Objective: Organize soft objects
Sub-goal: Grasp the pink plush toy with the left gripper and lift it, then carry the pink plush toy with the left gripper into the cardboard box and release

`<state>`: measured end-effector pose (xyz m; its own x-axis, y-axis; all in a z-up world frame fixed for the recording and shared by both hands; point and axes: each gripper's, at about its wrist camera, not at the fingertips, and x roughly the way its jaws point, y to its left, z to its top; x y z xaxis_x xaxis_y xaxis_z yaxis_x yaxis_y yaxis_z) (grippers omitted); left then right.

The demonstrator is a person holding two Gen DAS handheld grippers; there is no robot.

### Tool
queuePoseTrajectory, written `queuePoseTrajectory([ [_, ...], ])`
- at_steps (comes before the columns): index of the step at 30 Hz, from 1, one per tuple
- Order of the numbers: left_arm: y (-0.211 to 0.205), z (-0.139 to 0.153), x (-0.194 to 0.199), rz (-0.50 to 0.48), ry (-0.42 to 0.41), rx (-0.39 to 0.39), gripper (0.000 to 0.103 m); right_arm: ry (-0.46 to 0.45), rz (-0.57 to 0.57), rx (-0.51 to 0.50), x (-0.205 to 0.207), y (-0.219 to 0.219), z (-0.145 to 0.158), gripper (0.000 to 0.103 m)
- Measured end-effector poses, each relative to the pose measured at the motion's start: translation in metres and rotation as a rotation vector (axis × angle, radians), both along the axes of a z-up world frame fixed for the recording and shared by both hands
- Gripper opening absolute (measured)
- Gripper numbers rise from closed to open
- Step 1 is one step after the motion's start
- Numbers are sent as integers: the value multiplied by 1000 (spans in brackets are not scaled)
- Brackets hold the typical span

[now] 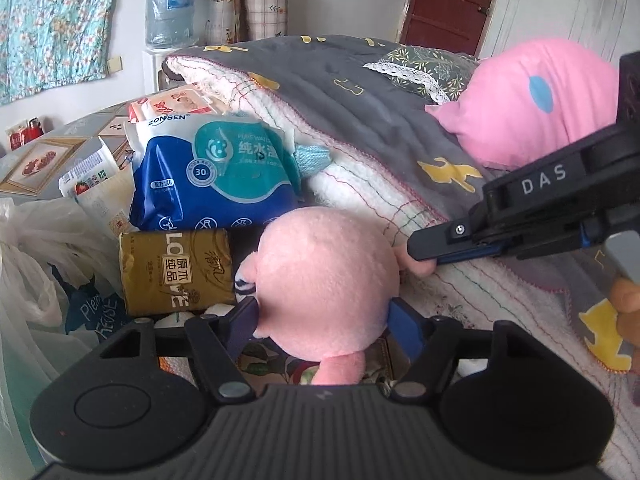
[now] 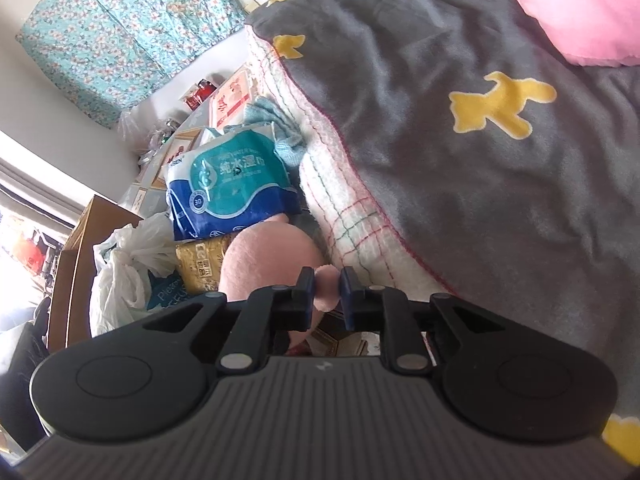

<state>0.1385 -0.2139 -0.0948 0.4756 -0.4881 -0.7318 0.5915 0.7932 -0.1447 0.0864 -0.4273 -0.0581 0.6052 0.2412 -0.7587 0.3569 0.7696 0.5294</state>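
A pale pink plush toy lies at the foot of a folded grey quilt. In the left wrist view its round head sits between the fingers of my left gripper, which stand wide on either side without squeezing it. My right gripper comes in from the right, shut on a small pink limb of the plush. The right wrist view shows that nub pinched between the blue pads of the right gripper. A big pink pillow with a blue spot rests on the quilt.
Left of the plush lie a blue wet-wipes pack, a gold tissue pack and smaller packets. White plastic bags crowd the left edge. A water jug stands at the back wall. A person's fingers hold the right gripper.
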Motion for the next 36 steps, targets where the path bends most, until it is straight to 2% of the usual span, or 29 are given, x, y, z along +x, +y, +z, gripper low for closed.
queuePoseTrajectory([
  [3, 1, 0, 1, 8, 10, -8, 70, -12, 9, 13, 0, 0, -2, 15],
  [8, 6, 7, 1, 22, 11, -45, 65, -71, 20, 36, -5, 4, 9, 8],
  [13, 23, 19, -1, 42, 36, -133, 63, -135, 39, 69, -9, 7, 30, 7],
  [18, 46, 43, -7, 69, 24, -220, 63, -218, 79, 89, -13, 18, 61, 6],
  [27, 99, 106, -29, 145, -91, -330, 63, -395, 204, 101, -13, 56, 128, 6],
  [36, 169, 156, -51, 293, -182, -378, 63, -505, 384, 155, 10, 125, 180, 6],
])
